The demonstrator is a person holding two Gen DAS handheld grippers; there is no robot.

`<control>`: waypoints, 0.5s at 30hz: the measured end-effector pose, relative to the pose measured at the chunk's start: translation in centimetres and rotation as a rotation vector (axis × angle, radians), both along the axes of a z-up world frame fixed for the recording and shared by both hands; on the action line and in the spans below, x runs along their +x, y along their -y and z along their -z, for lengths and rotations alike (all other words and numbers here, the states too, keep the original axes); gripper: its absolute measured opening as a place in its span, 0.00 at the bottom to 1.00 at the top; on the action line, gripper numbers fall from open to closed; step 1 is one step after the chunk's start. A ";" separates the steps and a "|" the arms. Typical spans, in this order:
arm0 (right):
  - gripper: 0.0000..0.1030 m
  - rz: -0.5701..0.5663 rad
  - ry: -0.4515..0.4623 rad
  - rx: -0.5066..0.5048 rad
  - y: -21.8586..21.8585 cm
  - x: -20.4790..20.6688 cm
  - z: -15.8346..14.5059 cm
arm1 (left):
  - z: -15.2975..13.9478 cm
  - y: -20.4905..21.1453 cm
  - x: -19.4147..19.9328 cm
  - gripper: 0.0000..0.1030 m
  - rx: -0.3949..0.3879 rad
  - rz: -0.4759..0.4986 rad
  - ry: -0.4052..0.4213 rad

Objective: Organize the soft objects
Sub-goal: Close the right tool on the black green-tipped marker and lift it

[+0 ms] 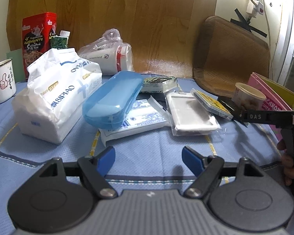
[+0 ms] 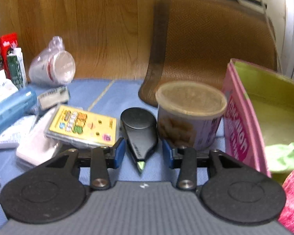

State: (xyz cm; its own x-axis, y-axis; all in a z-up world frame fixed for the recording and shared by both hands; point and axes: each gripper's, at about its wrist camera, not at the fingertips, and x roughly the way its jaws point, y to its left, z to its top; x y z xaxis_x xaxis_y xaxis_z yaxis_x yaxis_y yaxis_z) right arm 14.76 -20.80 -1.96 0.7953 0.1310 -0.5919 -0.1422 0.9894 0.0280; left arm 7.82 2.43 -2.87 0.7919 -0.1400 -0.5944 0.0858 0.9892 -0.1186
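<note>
A soft white tissue pack (image 1: 54, 98) lies on the blue cloth at the left, with a blue plastic case (image 1: 113, 99) leaning on it. A flat white wipes packet (image 1: 139, 121) sits under the case. My left gripper (image 1: 149, 157) hovers open and empty in front of them. My right gripper (image 2: 143, 153) is open around a black teardrop-shaped object (image 2: 139, 129) with a green tip; the pads stand clear of its sides. To the right, an open pink box (image 2: 241, 117) holds a green cloth (image 2: 284, 154).
A lidded snack cup (image 2: 188, 117) stands between the black object and the pink box. A yellow card pack (image 2: 82, 127) and a wrapped white tray (image 1: 190, 111) lie mid-table. A brown cushion (image 1: 231, 54), bagged cup (image 1: 111, 58), red tin (image 1: 39, 37) and mug (image 1: 2, 80) line the back.
</note>
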 end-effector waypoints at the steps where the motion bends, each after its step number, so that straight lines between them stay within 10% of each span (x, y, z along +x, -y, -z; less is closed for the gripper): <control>1: 0.45 -0.004 0.002 0.005 0.0 0.0 0.0 | 0.0 0.0 0.0 0.75 0.000 -0.003 -0.001; 15: 0.37 -0.043 0.017 0.020 -0.2 -2.2 -0.2 | 0.1 0.1 0.2 0.76 0.012 -0.007 -0.010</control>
